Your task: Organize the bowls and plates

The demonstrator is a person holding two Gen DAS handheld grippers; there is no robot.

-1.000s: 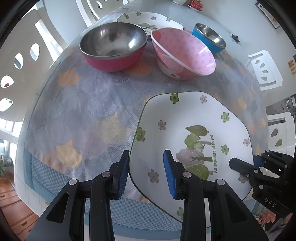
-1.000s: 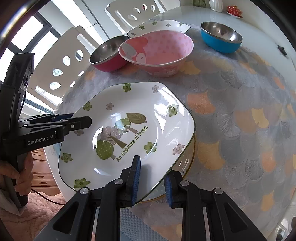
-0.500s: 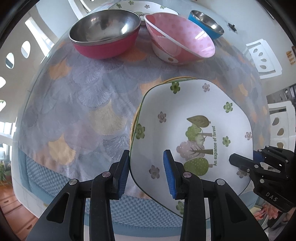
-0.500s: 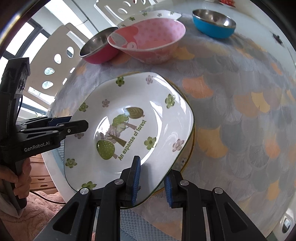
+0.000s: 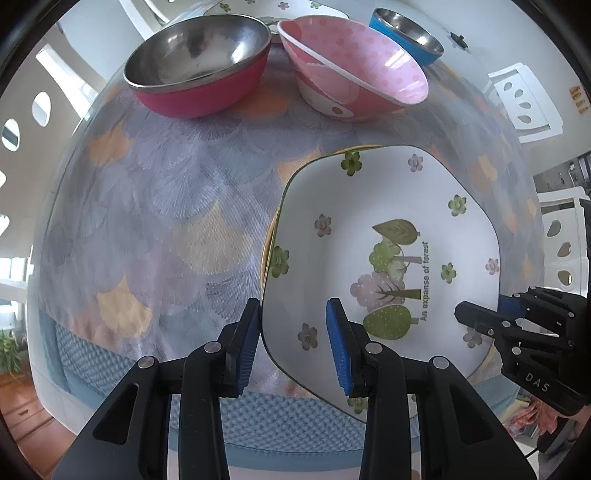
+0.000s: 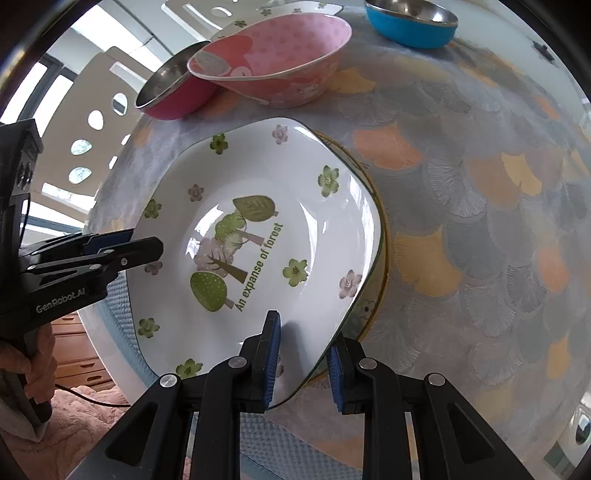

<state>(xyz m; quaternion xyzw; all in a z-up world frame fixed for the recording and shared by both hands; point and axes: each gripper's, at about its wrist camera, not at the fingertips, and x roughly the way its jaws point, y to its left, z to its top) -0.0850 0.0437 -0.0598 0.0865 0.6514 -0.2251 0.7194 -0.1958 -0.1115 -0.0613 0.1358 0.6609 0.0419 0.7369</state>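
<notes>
Left wrist view: the left gripper (image 5: 291, 345) has its fingers apart, straddling the near rim of the white forest plate (image 5: 373, 258), printed "An expanse of forest". A yellow-rimmed plate (image 5: 266, 240) beneath is mostly hidden.

Right wrist view: the right gripper (image 6: 303, 363) likewise straddles the plate's edge, fingers apart. The far gripper reads "GenRobot.AI".

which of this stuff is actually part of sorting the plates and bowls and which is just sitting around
Part of the job:
- forest plate, straddled by the left gripper and right gripper
- yellow-rimmed plate under it
- pink bowl
- red steel bowl
- blue steel bowl
- far flowered plate

Just around:
- tablecloth
- white chairs
</notes>
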